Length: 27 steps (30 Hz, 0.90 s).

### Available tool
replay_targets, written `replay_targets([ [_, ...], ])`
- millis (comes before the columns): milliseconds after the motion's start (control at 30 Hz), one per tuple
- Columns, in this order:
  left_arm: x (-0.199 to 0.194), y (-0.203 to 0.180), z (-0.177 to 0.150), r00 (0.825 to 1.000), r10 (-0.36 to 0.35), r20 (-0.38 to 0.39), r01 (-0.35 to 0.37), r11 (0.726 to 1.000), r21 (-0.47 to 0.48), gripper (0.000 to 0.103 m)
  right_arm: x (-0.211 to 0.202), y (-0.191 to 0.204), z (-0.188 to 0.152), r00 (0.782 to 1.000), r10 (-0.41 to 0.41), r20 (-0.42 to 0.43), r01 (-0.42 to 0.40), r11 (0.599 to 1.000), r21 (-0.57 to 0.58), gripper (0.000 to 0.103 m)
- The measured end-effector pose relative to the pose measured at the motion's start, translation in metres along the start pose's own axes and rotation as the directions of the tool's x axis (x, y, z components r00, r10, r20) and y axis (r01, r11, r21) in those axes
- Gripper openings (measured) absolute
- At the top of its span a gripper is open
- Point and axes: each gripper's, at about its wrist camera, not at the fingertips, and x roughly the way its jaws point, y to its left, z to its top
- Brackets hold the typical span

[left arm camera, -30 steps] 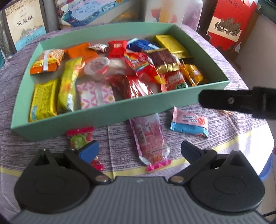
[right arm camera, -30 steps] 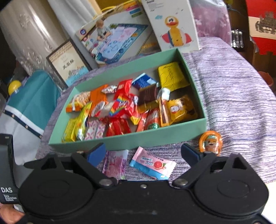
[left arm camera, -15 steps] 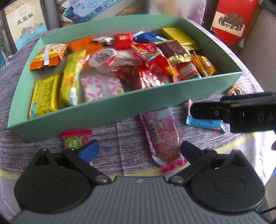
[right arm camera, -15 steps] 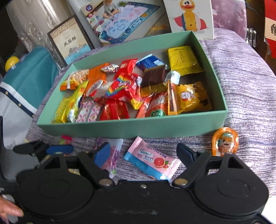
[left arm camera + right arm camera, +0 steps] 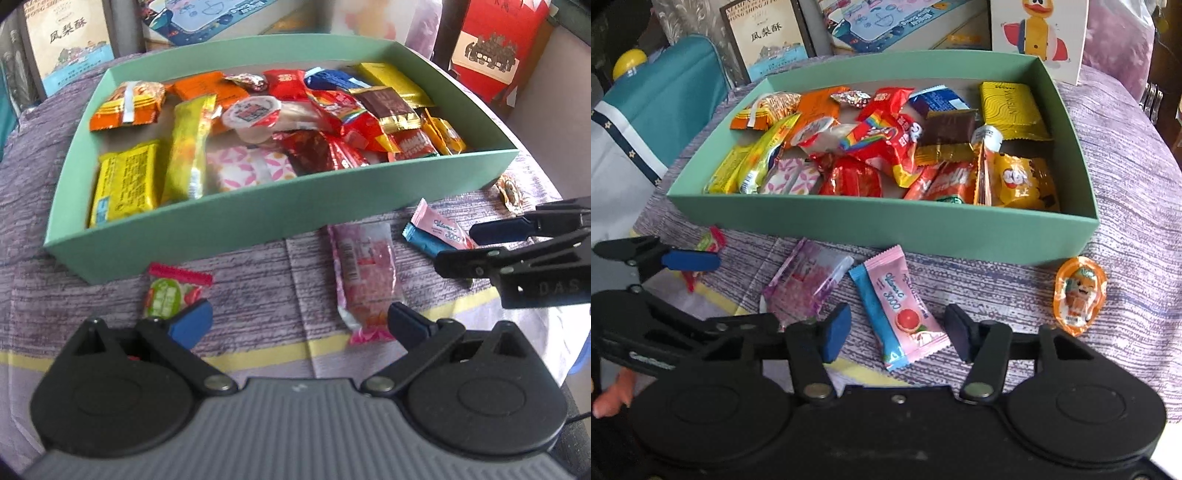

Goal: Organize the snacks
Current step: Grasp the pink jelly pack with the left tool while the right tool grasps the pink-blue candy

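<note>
Two views show a table covered in a purple cloth (image 5: 258, 280) with a green box (image 5: 258, 218) full of wrapped snacks.

From the left wrist camera: the left gripper (image 5: 299, 325) has its fingers spread wide with nothing pressed between them. A green and red candy (image 5: 170, 295) lies at the tip of its left finger. A long pink packet (image 5: 364, 277) lies just inside its right finger, reaching toward the box. Beyond the right finger, the right gripper (image 5: 465, 243) comes in from the side over a pink and blue sachet (image 5: 436, 232).

From the right wrist camera: the right gripper (image 5: 897, 332) has its jaws at a middling width, having just been closing. The pink and blue sachet (image 5: 901, 314) lies between the fingers on the cloth; neither pad visibly presses it. The long pink packet (image 5: 805, 284) sits just beyond the left finger. An orange jelly cup (image 5: 1078, 295) lies well outside the right finger, near the box corner. The left gripper (image 5: 690, 260) shows at the far left.
</note>
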Motion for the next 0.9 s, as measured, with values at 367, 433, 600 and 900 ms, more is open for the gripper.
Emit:
replay_targets([
  [367, -0.004, 0.006, 0.004, 1.0, -0.022, -0.015, 0.021, 0.999, -0.034, 0.103, 0.006, 0.022, -0.008, 0.99, -0.129, 0.053, 0.136, 0.976, -0.17, 0.027],
  [433, -0.003, 0.0, 0.007, 0.999, -0.031, -0.016, 0.031, 0.999, -0.027, 0.102, 0.002, 0.013, -0.011, 0.991, -0.122, 0.056, 0.127, 0.985, -0.113, 0.027],
  [600, 0.009, -0.024, 0.018, 0.999, -0.036, -0.035, 0.038, 0.999, 0.04, 0.095, -0.009, -0.011, -0.022, 0.994, -0.076, 0.077, 0.073, 0.996, 0.047, 0.027],
  [900, 0.015, -0.053, 0.016, 1.0, 0.006, -0.003, -0.005, 0.979, 0.203, 0.07, -0.018, -0.039, -0.032, 0.993, -0.021, 0.114, 0.001, 0.984, 0.178, 0.027],
])
